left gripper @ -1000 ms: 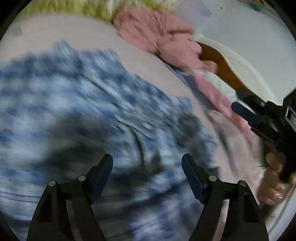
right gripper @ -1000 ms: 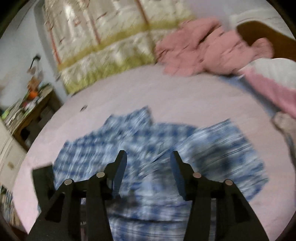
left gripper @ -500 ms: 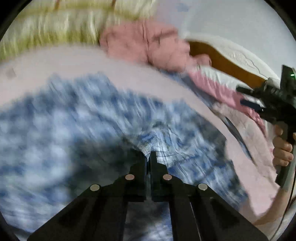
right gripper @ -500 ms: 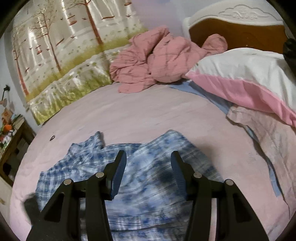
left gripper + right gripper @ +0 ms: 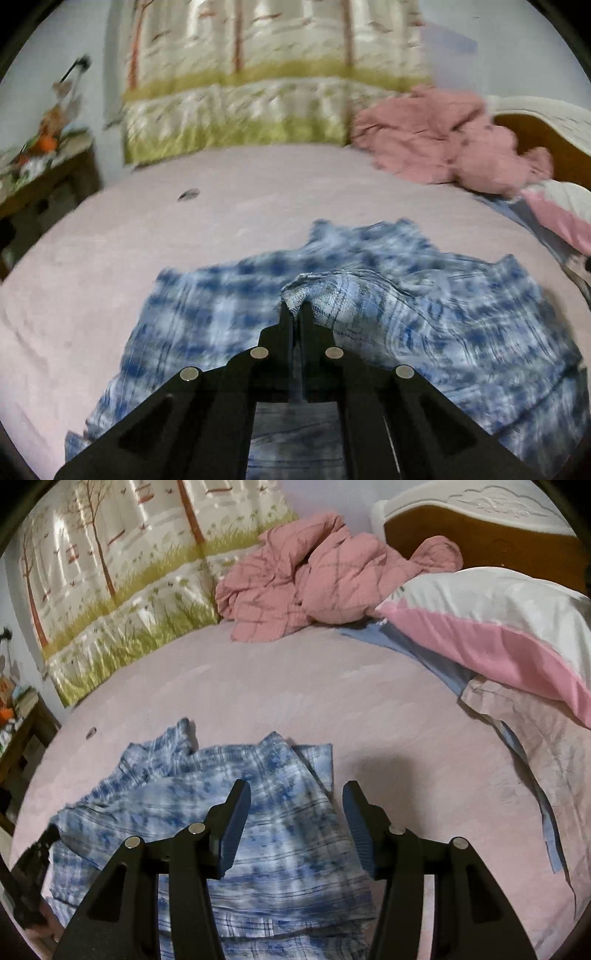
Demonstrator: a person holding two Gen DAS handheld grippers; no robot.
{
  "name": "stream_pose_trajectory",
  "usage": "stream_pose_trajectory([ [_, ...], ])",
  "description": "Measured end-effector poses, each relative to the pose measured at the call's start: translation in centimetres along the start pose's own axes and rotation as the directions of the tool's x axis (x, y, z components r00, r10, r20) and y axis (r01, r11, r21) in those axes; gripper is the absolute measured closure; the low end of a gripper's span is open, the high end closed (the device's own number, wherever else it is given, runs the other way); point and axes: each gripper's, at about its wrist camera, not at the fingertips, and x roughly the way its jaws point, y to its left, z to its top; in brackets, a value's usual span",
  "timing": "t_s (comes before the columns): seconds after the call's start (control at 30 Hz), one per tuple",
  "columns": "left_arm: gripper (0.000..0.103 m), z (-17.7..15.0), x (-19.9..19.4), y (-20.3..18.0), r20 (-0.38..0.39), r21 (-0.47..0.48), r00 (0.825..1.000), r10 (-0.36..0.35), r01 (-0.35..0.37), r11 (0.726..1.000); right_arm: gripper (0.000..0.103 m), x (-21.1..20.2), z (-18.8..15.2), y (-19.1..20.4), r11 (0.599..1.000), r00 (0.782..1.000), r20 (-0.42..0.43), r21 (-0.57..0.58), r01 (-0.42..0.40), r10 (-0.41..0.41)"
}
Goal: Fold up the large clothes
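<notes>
**Plaid garment pinched at one edge, fold in progress**

Blue plaid shirt (image 5: 236, 834) spread near the front edge of the pink bed sheet (image 5: 369, 709), rumpled, partly doubled over on its right side. Well apart from the pink crumpled blanket (image 5: 314, 579) at the far end and from the pink-and-white pillow (image 5: 491, 627) at far right.

Left gripper (image 5: 295, 314): clenched tight on a raised ridge of the plaid cloth. Fabric bunched into a peak at the tips and pulled clear of the sheet. Likely purpose: to carry that edge across the garment for a fold. Left view heavily blurred, so which edge or seam is caught cannot be told.

Right gripper (image 5: 293, 827): jaws partly apart, nothing pressed between the pads. Hovering above the right portion of the shirt, near its right border. Apparently positioned to take a second hold so the edge travels evenly rather than dragging on one corner.

Small dark object (image 5: 90, 733) on the sheet at far left, clear of the work. Printed curtain (image 5: 122, 590) behind the bed; cluttered side table (image 5: 48, 162) at left.

Assessed stage: early, no tidy fold formed yet.
</notes>
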Motion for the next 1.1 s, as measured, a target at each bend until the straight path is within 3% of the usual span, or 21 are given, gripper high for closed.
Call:
stream_pose_trajectory([
  [0.07, 0.1, -0.1, 0.4, 0.6, 0.006, 0.0, 1.0, 0.016, -0.016, 1.0, 0.051, 0.4, -0.2, 0.2, 1.0, 1.0, -0.006, -0.016, 0.02, -0.021],
  [0.23, 0.1, -0.3, 0.2, 2.8, 0.013, -0.062, 0.979, 0.203, -0.202, 0.977, 0.05, 1.2, -0.4, -0.1, 0.999, 0.999, -0.023, -0.017, 0.043, -0.043],
  [0.53, 0.1, -0.9, 1.9, 5.3, -0.035, -0.08, 0.978, 0.207, -0.209, 0.975, 0.048, 2.8, -0.8, 0.6, 0.997, 0.996, -0.063, -0.056, 0.056, -0.059],
  [0.63, 0.1, -1.4, 3.6, 5.2, -0.093, -0.053, 0.971, 0.219, -0.225, 0.973, 0.047, 3.9, -1.1, 0.8, 0.996, 0.994, -0.088, -0.076, 0.056, -0.063],
  [0.77, 0.097, -1.8, 4.5, 6.0, -0.12, -0.115, 0.975, 0.189, -0.202, 0.973, 0.047, 5.8, -1.7, 1.0, 0.994, 0.987, -0.143, -0.09, 0.06, -0.072],
  [0.87, 0.074, -1.6, 3.4, 7.1, -0.073, -0.178, 0.982, 0.177, -0.187, 0.966, 0.047, 6.2, -2.0, 1.1, 0.993, 0.985, -0.151, -0.098, 0.072, -0.087],
  [0.93, 0.034, -1.2, 2.2, 7.2, -0.022, -0.18, 0.981, 0.191, -0.192, 0.965, 0.047, 5.9, -1.9, 1.3, 0.992, 0.986, -0.139, -0.1, 0.073, -0.087],
  [1.0, 0.022, -0.9, 1.0, 6.9, 0.032, -0.168, 0.975, 0.222, -0.213, 0.962, 0.047, 5.3, -1.8, 1.5, 0.992, 0.989, -0.122, -0.101, 0.072, -0.084],
  [1.1, 0.017, -0.2, -0.8, 6.3, 0.098, -0.14, 0.971, 0.22, -0.205, 0.969, 0.046, 4.2, -1.4, 1.6, 0.992, 0.992, -0.092, -0.101, 0.071, -0.081],
])
